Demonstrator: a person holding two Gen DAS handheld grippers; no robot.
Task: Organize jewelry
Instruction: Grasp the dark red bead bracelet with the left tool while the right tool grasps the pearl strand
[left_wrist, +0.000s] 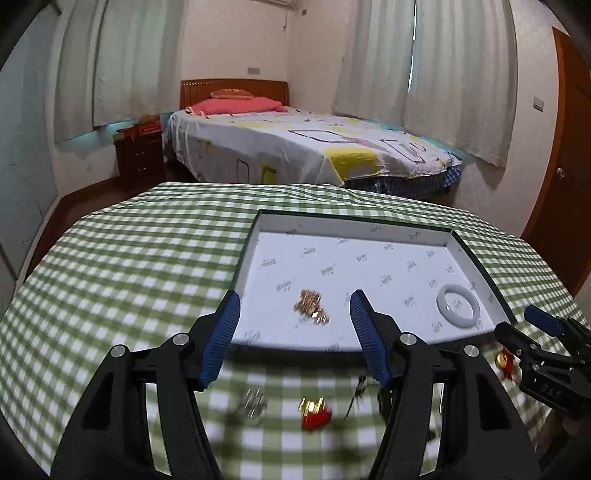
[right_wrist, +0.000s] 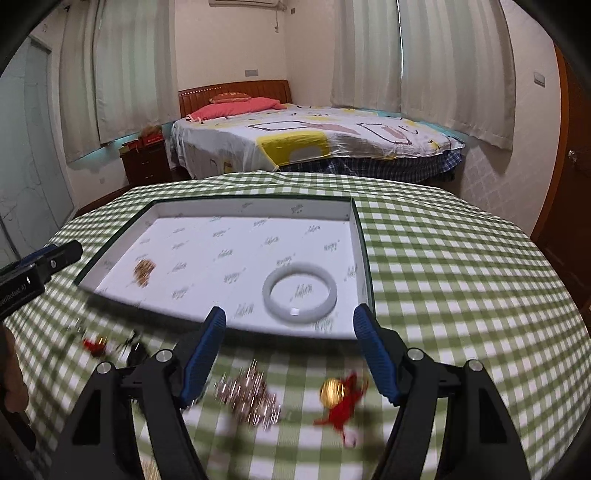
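Observation:
A shallow white box sits on the green checked tablecloth. In it lie a gold chain pile and a white bangle. My left gripper is open and empty above the box's near left edge. My right gripper is open and empty over the near edge by the bangle; it also shows in the left wrist view. On the cloth in front lie a silver chain pile, a gold bead on red cord and a dark piece.
A second red-and-gold charm lies on the cloth between the grippers. A bed and a dark nightstand stand beyond the table's far edge. A wooden door is at the right.

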